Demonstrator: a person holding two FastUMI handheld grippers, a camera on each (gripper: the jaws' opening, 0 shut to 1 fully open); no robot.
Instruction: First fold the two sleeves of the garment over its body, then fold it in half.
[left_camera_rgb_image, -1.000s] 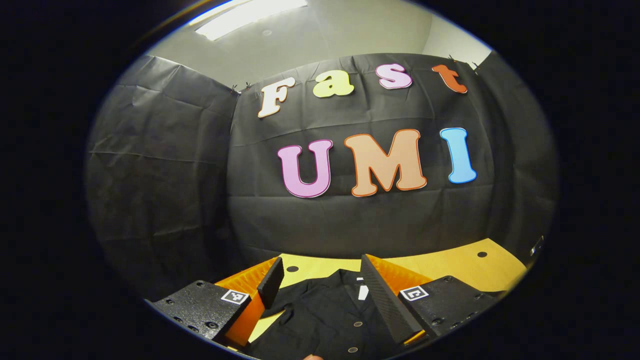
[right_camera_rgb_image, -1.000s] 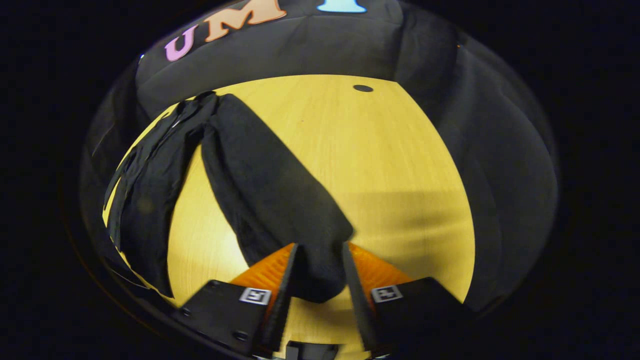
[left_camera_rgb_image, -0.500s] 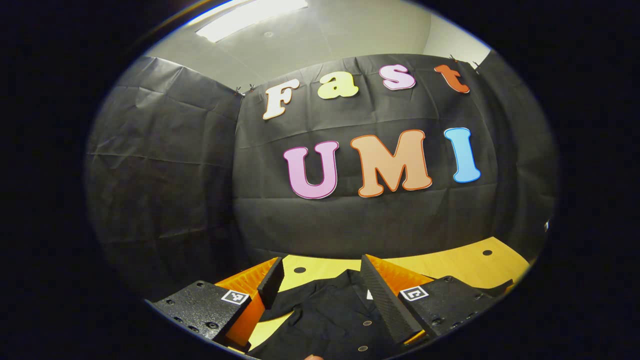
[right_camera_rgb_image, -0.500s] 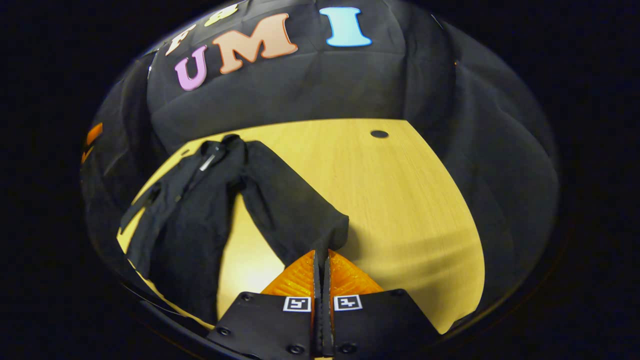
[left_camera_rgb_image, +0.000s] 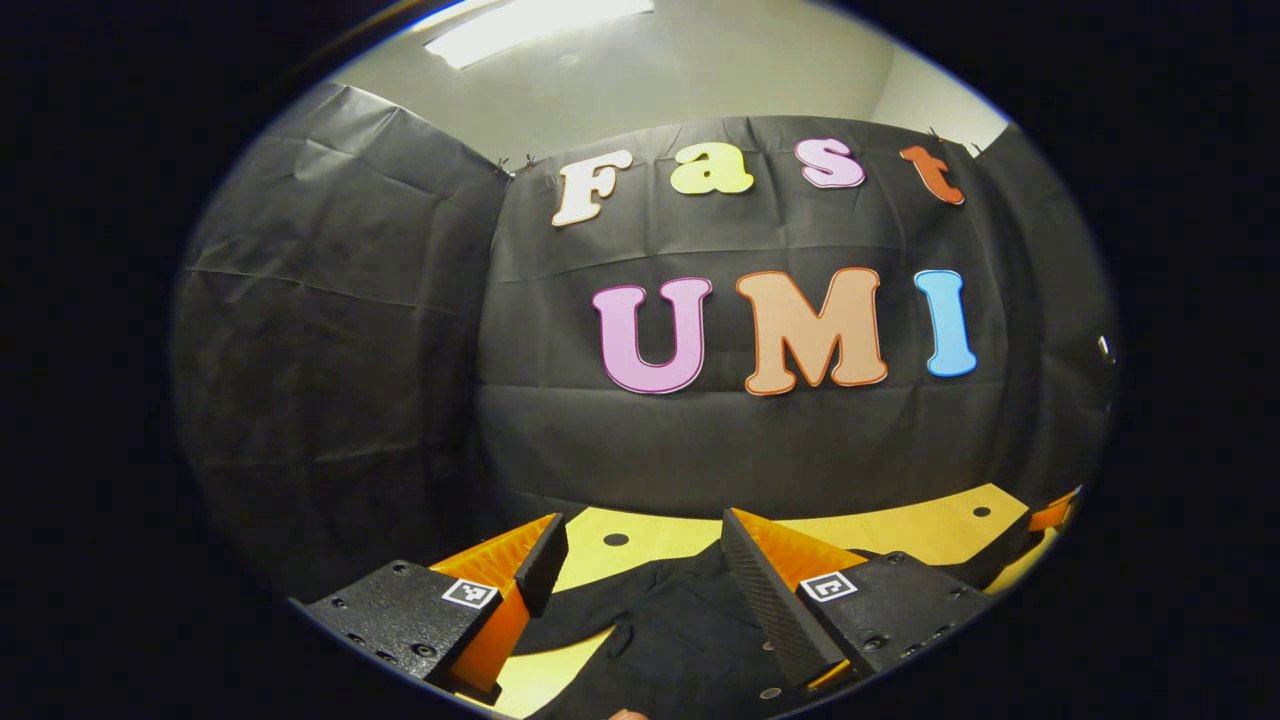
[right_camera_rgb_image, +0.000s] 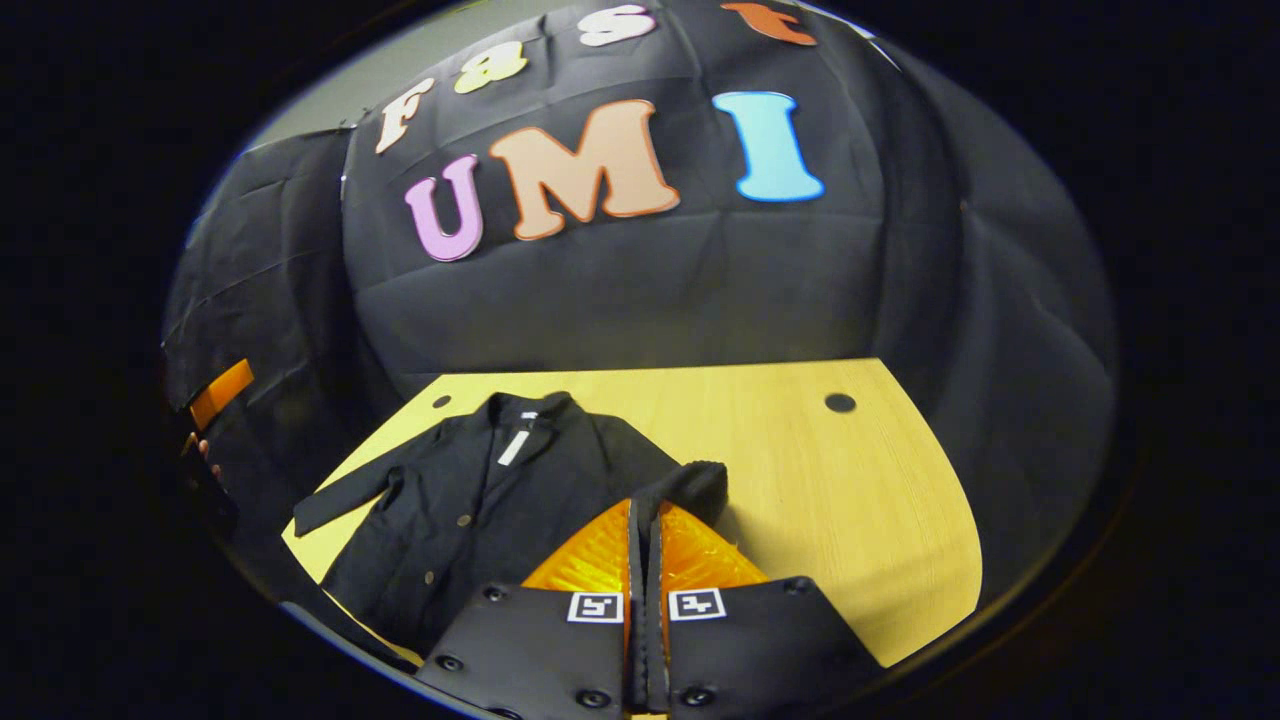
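The right gripper (right_camera_rgb_image: 645, 520) pinched a sleeve (right_camera_rgb_image: 690, 482) of the black garment (right_camera_rgb_image: 480, 500), lifting it above the wooden table (right_camera_rgb_image: 850, 480). The left gripper (left_camera_rgb_image: 640, 560) hung wide open over the body; neither sleeve was folded yet.

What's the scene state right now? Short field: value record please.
garment: black buttoned jacket, lying front-up on the wooden table
right gripper: shut on the cuff of the right-hand sleeve, lifted toward the body
left gripper: open, above the jacket, holding nothing
other sleeve: spread out flat to the side, not folded
fold in half: not done
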